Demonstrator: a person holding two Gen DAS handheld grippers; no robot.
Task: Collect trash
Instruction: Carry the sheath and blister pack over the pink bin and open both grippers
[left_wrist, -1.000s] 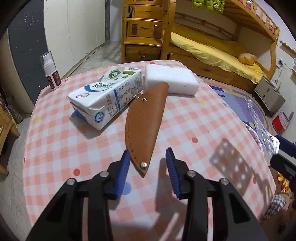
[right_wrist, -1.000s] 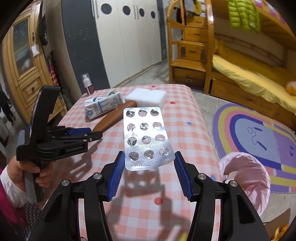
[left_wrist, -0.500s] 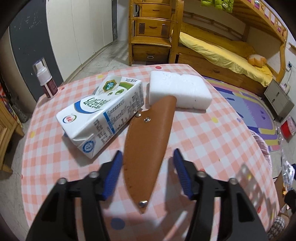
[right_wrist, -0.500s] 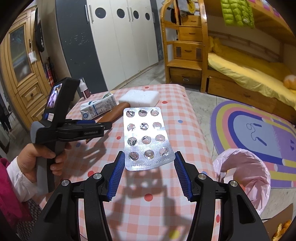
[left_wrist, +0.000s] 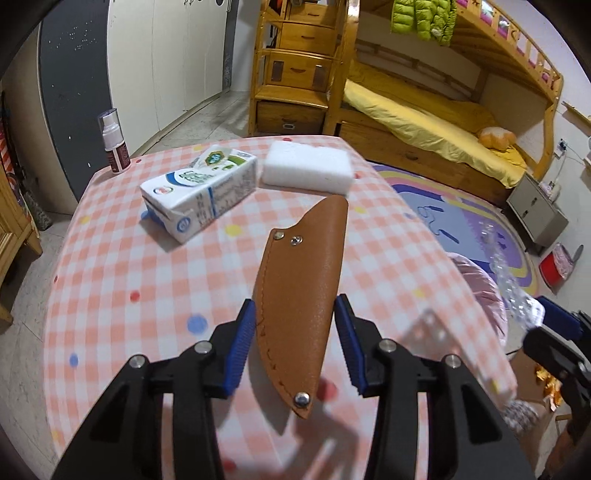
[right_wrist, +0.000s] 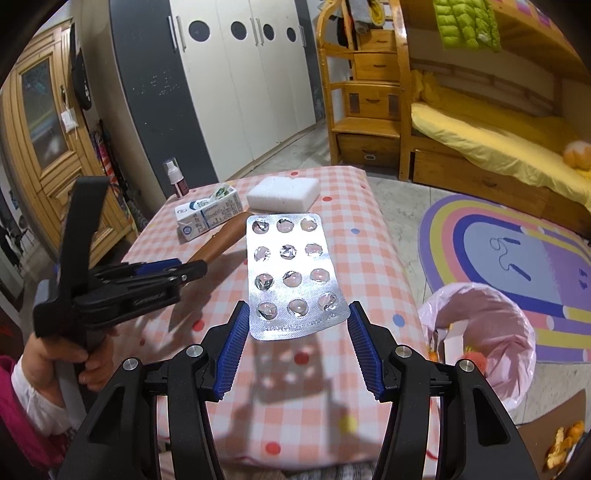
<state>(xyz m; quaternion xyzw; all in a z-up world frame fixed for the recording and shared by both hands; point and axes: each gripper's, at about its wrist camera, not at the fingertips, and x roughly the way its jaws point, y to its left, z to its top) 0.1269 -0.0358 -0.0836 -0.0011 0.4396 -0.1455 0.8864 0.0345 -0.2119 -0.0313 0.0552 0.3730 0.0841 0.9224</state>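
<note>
A brown leather knife sheath (left_wrist: 299, 280) hangs tilted just above the pink checked table (left_wrist: 110, 295), its narrow end between the blue pads of my left gripper (left_wrist: 295, 332), whose jaws are closing on it. From the right wrist view, the left gripper (right_wrist: 201, 267) is held by a person's hand, and the sheath (right_wrist: 221, 240) sticks out ahead of it. My right gripper (right_wrist: 297, 332) is shut on a silver blister pack (right_wrist: 291, 273) with emptied pockets, held over the table's near right part. A bin lined with a pink bag (right_wrist: 484, 325) stands on the floor to the right.
A milk carton (left_wrist: 199, 195) lies on its side on the table, with a white foam block (left_wrist: 306, 171) behind it and a small spray bottle (left_wrist: 114, 144) at the far left corner. A rainbow rug (right_wrist: 517, 251) and a wooden bunk bed (right_wrist: 480, 140) lie beyond.
My left gripper slid forward around the sheath's narrow end, took hold and lifted it off the table, away from the carton and foam block. The right gripper kept the blister pack and drifted slightly.
</note>
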